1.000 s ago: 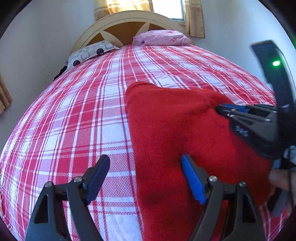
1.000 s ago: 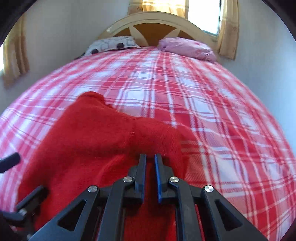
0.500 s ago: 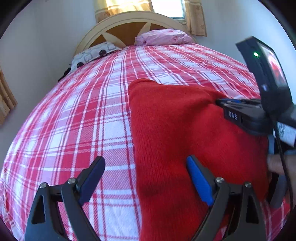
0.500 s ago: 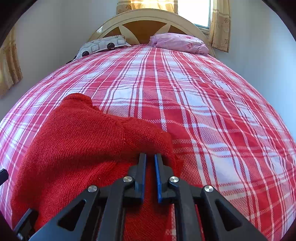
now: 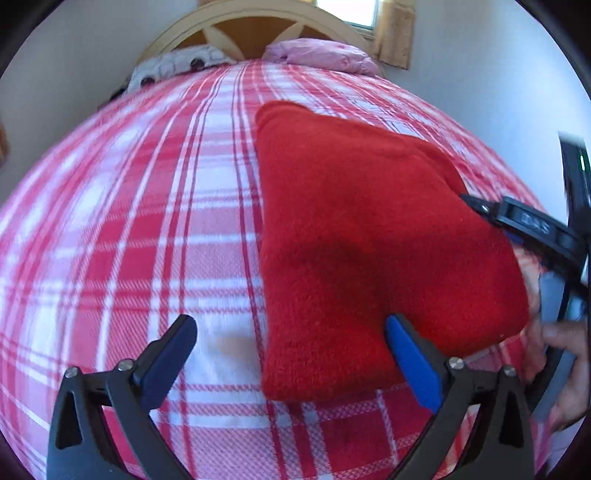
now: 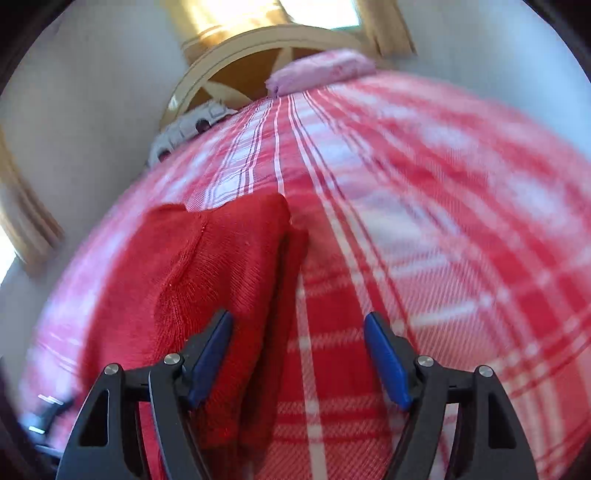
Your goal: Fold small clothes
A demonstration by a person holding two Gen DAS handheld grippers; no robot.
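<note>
A folded red knit garment (image 5: 362, 236) lies on the red and white plaid bed (image 5: 147, 229). My left gripper (image 5: 291, 362) is open, just above the garment's near left edge, holding nothing. My right gripper (image 6: 299, 354) is open, its left finger over the garment's right edge (image 6: 229, 266). The right gripper also shows in the left wrist view (image 5: 532, 225) at the garment's right side, with a hand behind it.
The bed (image 6: 443, 221) stretches back to a cream and brown headboard (image 5: 258, 29). A pink pillow (image 5: 321, 55) and a spotted pillow (image 5: 173, 66) lie at the head. White walls stand on both sides, a curtained window behind.
My right gripper has opened and let go of the red garment, which now lies flat. Both views have swung; the right wrist view is blurred by motion.
</note>
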